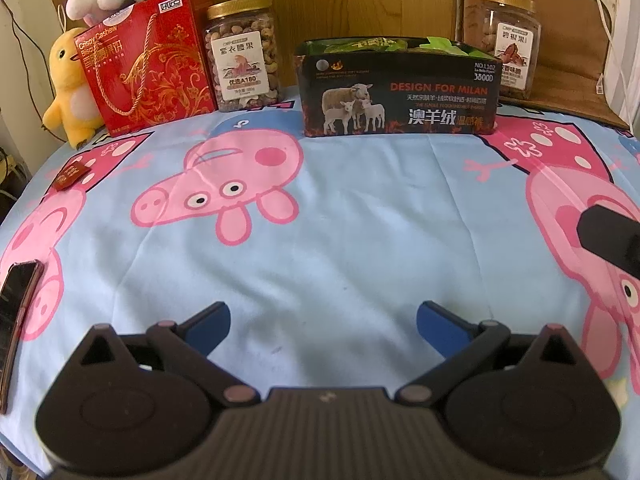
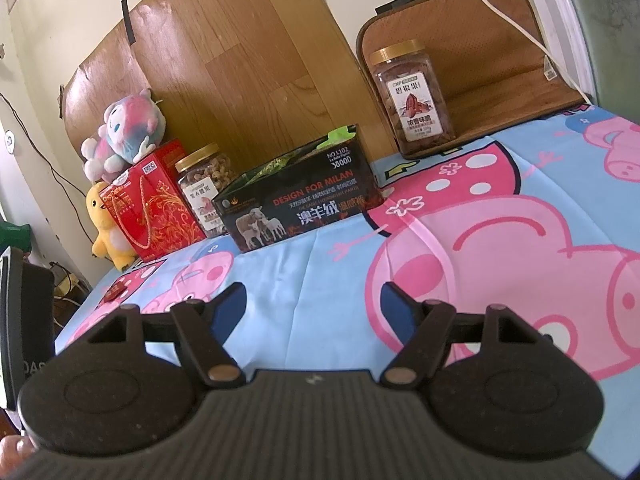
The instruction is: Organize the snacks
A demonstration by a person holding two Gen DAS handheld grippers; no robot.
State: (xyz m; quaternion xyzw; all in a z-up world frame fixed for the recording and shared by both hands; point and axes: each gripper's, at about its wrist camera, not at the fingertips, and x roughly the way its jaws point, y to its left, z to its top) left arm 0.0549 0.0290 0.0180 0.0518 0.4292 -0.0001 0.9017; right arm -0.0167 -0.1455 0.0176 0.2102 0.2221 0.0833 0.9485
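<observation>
A black box (image 1: 400,92) (image 2: 300,204) printed with sheep stands at the back of the table, green snack packets (image 1: 380,45) showing over its rim. A gold-lidded jar of cashews (image 1: 242,54) (image 2: 206,188) stands left of it, beside a red gift box (image 1: 152,68) (image 2: 154,208). Another nut jar (image 1: 510,44) (image 2: 412,96) stands at the back right on a brown mat. A small red packet (image 1: 72,175) (image 2: 114,292) lies alone at the left. My left gripper (image 1: 323,324) and right gripper (image 2: 314,312) hover open over the cloth, nothing between their fingers.
The table wears a blue cartoon-pig cloth (image 1: 340,240). A yellow plush duck (image 1: 70,92) and a pink-blue plush (image 2: 128,128) sit at the back left. A dark phone (image 1: 18,312) lies at the left edge. The right gripper's dark tip (image 1: 610,236) shows at the left wrist view's right edge.
</observation>
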